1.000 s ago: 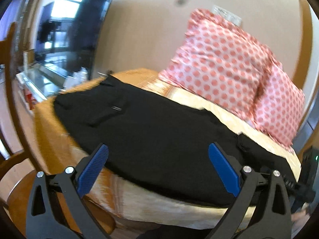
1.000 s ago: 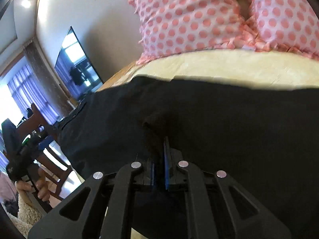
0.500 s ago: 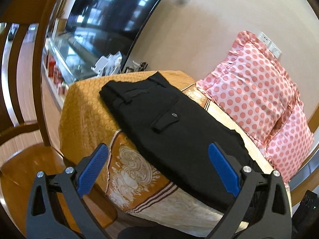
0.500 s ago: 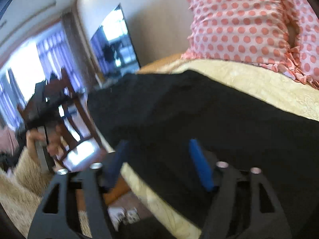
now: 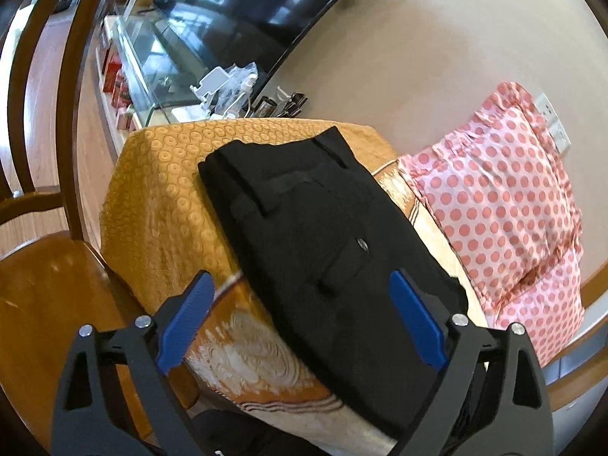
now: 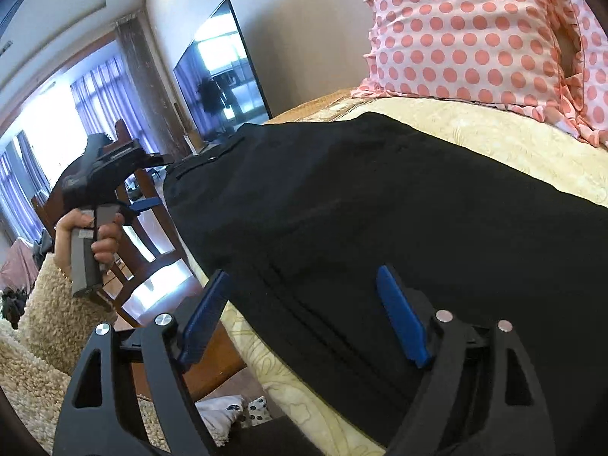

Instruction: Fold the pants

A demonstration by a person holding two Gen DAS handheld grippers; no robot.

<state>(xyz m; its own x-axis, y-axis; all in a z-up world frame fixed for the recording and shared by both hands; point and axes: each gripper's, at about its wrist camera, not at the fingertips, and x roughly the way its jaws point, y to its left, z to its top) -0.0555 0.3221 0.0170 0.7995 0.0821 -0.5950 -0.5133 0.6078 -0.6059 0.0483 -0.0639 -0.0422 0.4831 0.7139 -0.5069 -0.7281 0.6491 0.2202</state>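
black pants [image 5: 323, 235] lie flat on desk [image 5: 159, 190], likely already halved; i've got left tool [image 5: 300, 319] and right tool [image 6: 304, 315] both spread, holding nothing.

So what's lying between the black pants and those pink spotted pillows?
Only a strip of bare tablecloth, cream with a faint pattern, separates the black pants from the pink spotted pillows. The right wrist view shows it best.

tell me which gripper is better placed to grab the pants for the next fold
Right, probably. The right gripper is open low over the near edge of the black pants, one finger already above the cloth. The left gripper, also open, sits back off the table corner, its hand held out over the chair.
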